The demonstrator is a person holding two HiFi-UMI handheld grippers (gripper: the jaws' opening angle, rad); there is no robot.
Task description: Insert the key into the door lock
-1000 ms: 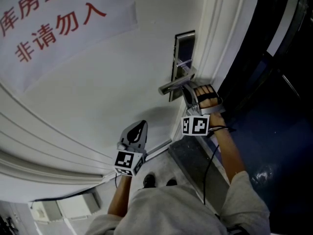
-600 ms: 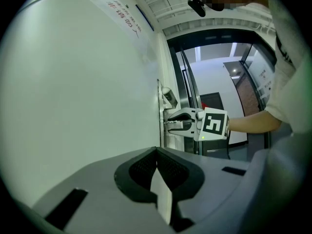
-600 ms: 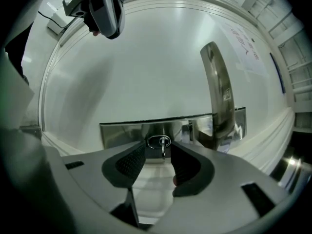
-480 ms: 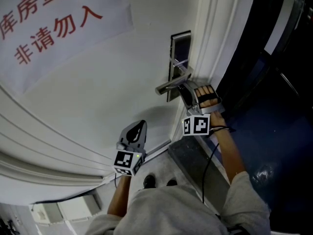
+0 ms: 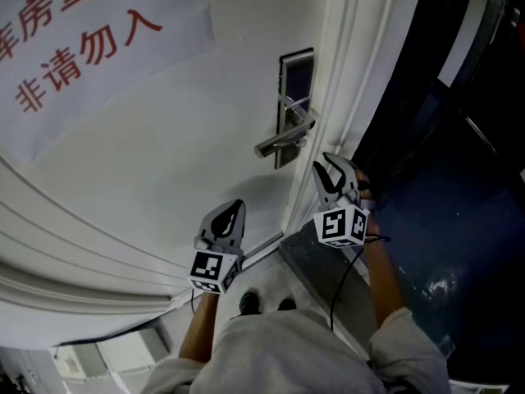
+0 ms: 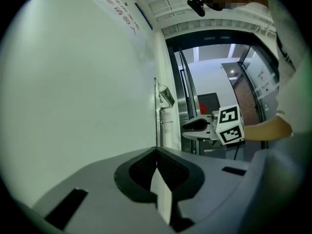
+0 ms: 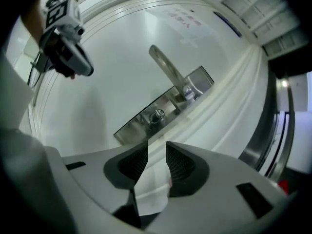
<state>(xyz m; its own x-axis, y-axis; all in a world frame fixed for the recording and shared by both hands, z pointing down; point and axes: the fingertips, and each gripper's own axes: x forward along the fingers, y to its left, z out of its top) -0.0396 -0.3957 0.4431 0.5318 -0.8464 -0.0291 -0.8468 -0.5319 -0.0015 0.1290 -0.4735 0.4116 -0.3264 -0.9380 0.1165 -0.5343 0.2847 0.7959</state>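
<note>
The steel lock plate [image 7: 163, 108] sits on the white door [image 5: 180, 154], with the lever handle [image 5: 283, 142] near its upper end. The key [image 7: 157, 114] is in the keyhole under the handle; in the left gripper view the key [image 6: 165, 122] pokes out of the plate. My right gripper [image 5: 328, 164] hangs a short way off the lock, by the door's edge. Its jaws are closing, there is a gap between the pads, and nothing is in it. My left gripper [image 5: 234, 209] is shut and empty, level, close to the door's face below and left of the handle.
A paper notice with red characters [image 5: 82, 48] is stuck on the door's upper left. The white door frame [image 5: 361, 80] runs along the right of the lock. Beyond it is a dark corridor [image 5: 459, 179]. The person's shoes [image 5: 262, 304] stand at the threshold.
The right gripper has let go of the key, opened, rolled, and drawn back from under the handle toward the door's edge. The key stays in the lock. The left gripper has not moved.
</note>
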